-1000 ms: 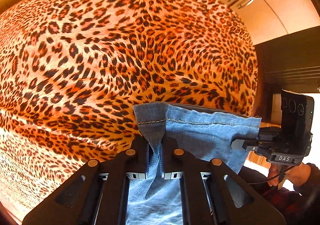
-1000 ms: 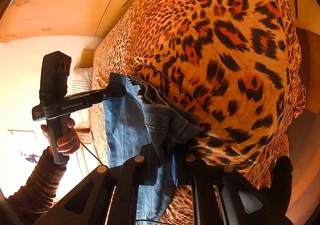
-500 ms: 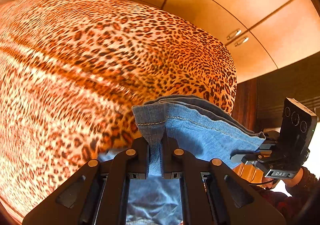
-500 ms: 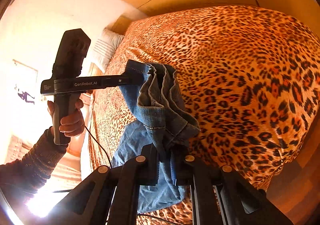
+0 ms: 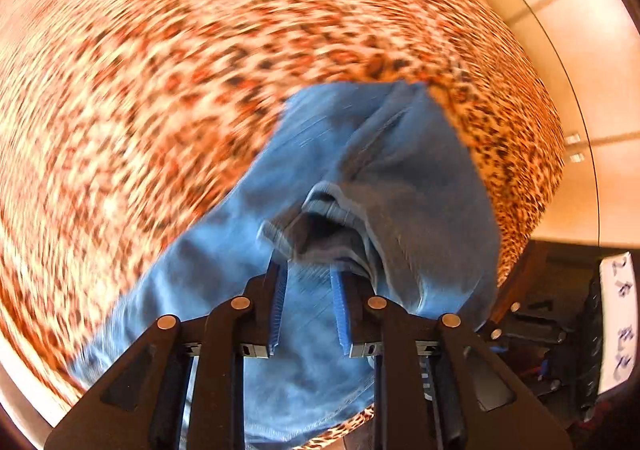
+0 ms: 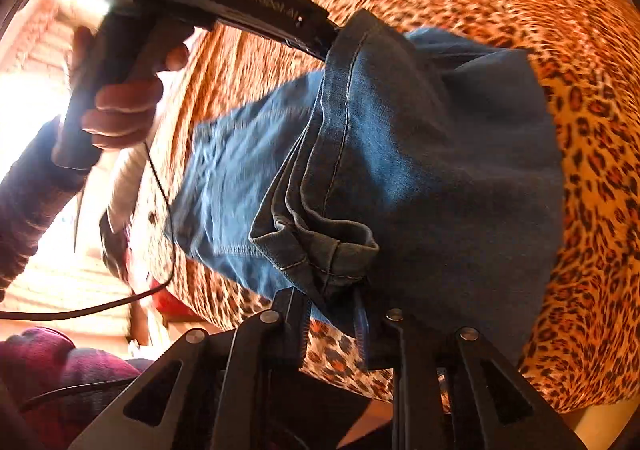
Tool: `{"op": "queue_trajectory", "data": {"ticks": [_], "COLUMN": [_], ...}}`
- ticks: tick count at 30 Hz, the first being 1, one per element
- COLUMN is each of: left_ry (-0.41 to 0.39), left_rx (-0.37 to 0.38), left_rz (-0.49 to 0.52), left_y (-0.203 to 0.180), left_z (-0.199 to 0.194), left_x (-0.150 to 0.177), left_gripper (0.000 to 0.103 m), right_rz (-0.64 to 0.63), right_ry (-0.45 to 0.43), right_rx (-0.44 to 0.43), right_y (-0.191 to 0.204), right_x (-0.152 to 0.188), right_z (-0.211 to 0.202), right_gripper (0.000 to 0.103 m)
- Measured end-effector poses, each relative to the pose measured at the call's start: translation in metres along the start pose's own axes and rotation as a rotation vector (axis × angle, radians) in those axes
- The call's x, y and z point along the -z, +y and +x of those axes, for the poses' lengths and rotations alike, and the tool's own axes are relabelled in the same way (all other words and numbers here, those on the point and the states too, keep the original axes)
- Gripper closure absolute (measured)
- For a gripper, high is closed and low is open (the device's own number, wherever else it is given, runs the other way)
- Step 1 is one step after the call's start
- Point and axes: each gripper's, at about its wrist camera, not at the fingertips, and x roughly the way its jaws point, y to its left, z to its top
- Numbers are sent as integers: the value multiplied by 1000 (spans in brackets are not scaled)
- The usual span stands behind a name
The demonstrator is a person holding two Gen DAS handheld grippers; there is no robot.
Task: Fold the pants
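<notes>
Blue denim pants lie folded over on a leopard-print bedspread. My left gripper has its jaws apart, just behind a bunched hem that rests at the fingertips. In the right wrist view the pants lie doubled on the bedspread. My right gripper also has its jaws apart, with the bunched hem corner at its tips. The left gripper's body shows above the pants, held in a hand.
Beige wardrobe doors stand beyond the bed. A dark shelf with a handwritten paper note is at the right. A cable hangs from the left gripper.
Both grippers have swung the held hem down onto the rest of the pants on the bed. Both jaws have opened and no longer pinch the denim.
</notes>
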Motion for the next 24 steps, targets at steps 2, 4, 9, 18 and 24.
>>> {"op": "queue_trajectory", "data": {"ticks": [2,4,9,18,24], "left_ry": [-37,-96,-163,-126,-168], "left_rx": [5,14,167,186,121], "left_rz": [-114,-244,-557,-876,-1030], "left_y": [20,35,30,-45,-62], "left_z": [-9,-20,-17,35,50], "left_x": [22,48,113,173,168], "left_gripper": [73,60,49,47,47], "right_rz": [-58,-101,-115,-216,-432], "right_ry": [46,57,-1,30,115], "right_rx": [-51,-113,-153,-192,-189], "right_y": [-4,-12,-64,-123,-66], "right_x": [-14,-22,-37,-108,-160], "right_z": [0,-15,-67,-61,4], "right_gripper": [73,69,48,46,46]}}
